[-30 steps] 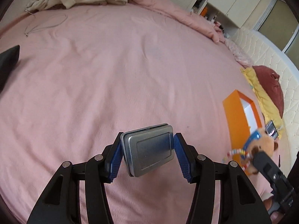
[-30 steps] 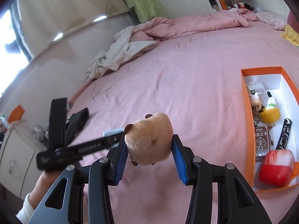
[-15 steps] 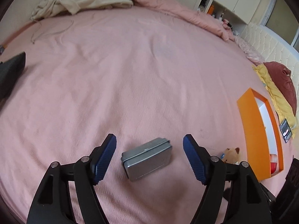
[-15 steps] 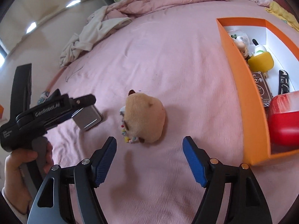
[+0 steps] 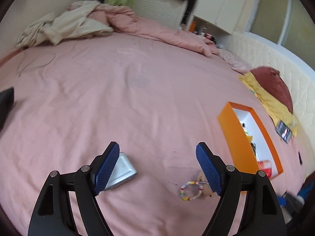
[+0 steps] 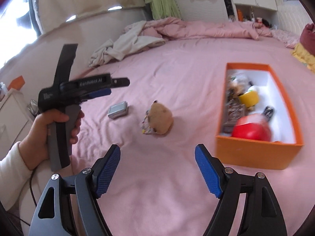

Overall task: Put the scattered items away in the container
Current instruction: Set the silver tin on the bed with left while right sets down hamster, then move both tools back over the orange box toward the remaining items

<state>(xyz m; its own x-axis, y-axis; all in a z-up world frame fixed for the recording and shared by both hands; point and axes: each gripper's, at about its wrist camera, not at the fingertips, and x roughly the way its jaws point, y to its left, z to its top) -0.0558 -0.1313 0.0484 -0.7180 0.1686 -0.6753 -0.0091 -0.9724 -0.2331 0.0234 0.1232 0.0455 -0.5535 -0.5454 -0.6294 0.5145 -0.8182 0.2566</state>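
A silver tin [image 5: 122, 172] lies on the pink bed, partly behind my left gripper's left finger; it also shows in the right wrist view [image 6: 118, 110]. A tan plush toy [image 6: 160, 120] with a bead loop [image 5: 192, 190] lies to its right. An orange box [image 6: 258, 153] with several items inside sits further right, also in the left wrist view [image 5: 234, 135]. My left gripper [image 5: 157, 167] is open and empty above the bed. My right gripper [image 6: 157, 169] is open and empty, well short of the toy.
Crumpled pink duvet and beige clothes [image 5: 78, 25] lie at the bed's far end. A yellow cloth and dark red pillow [image 5: 273, 88] sit by the padded headboard. A phone [image 5: 283, 133] lies beyond the box. A person's hand holds the left gripper [image 6: 78, 90].
Both grippers released their items a second ago and have since pulled back and up. The tin and plush toy now lie on the bed, farther from the open fingers.
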